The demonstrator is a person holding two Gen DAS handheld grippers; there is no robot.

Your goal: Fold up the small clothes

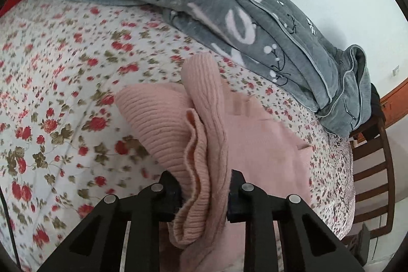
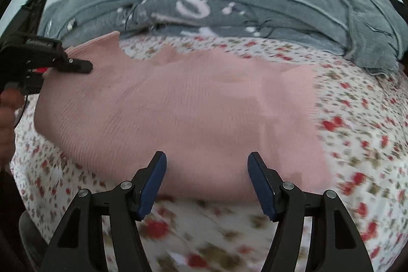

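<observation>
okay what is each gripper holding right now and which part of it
The left gripper pinches a bunched ribbed edge of the pink knit garment. The right gripper is open above the garment, holding nothing.

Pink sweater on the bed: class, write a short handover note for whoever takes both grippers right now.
Left gripper: shut on a bunched ribbed edge of the pink sweater, that edge raised.
Right gripper: open, empty, over the sweater's near edge.
The sweater's body is spread on the floral sheet; grey blanket piled behind.
Done: one edge gripped.
Left: carry it over, then finish the folds.
</observation>
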